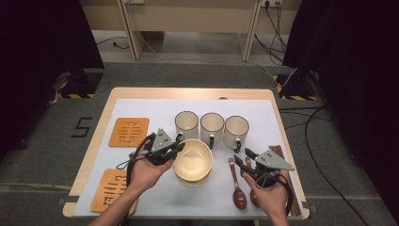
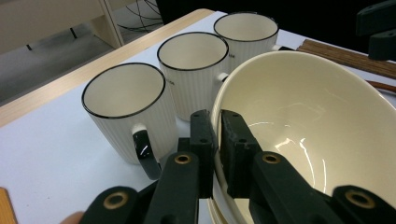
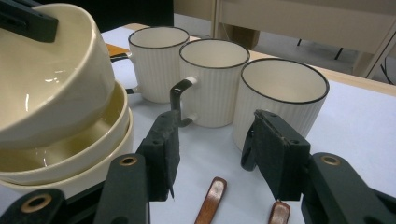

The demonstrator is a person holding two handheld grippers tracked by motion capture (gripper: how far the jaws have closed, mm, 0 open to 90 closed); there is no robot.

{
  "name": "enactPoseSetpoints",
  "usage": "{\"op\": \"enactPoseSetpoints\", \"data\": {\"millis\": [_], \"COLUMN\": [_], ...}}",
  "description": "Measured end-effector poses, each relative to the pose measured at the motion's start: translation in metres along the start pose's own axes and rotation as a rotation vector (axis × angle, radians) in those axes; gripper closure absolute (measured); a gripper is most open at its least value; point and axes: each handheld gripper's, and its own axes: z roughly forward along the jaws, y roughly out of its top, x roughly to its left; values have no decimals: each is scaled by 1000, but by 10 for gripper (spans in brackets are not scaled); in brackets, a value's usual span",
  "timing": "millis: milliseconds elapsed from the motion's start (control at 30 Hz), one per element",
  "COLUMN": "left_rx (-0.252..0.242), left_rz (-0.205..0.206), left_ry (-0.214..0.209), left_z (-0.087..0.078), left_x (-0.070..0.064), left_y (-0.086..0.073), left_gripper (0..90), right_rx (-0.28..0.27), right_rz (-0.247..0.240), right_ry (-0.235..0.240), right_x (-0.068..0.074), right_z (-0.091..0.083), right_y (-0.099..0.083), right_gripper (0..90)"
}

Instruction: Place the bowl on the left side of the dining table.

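Clamped on the rim of the top bowl (image 2: 299, 116), the two jaws of the left gripper (image 2: 219, 140) stood one outside the wall and one inside, with the rim pinched between them. That bowl was tilted and its near side was lifted off the bowl stack (image 3: 70, 163), which sat on the white mat (image 1: 155, 197) just in front of the three mugs (image 1: 212, 126). In the right gripper view at least two more bowls remained nested under it. The right gripper (image 3: 215, 154) was spread wide and held nothing; it hovered low over the two wooden spoons (image 1: 237, 188) that lay to the right of the stack.

I judged the work to be only at its beginning: the first bowl was grasped and partly raised, but not yet carried anywhere. Two orange coasters (image 1: 129, 132) at the left side of the table were bare, and the mugs and spoons looked untouched. Probably each bowl was to be separated and set out, so nearly everything was left to do.
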Motion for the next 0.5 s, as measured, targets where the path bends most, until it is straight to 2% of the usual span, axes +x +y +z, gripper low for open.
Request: {"op": "enactPoseSetpoints", "data": {"millis": [267, 500], "left_rx": [-37, -54], "left_rz": [7, -10], "left_ry": [20, 48], "left_z": [-9, -14], "left_x": [6, 12], "left_y": [6, 9], "left_gripper": [830, 830], "right_rx": [2, -4], "right_rz": [-4, -1], "right_ry": [-1, -1], "right_x": [0, -1], "right_z": [0, 0], "right_y": [0, 0], "right_gripper": [519, 520]}}
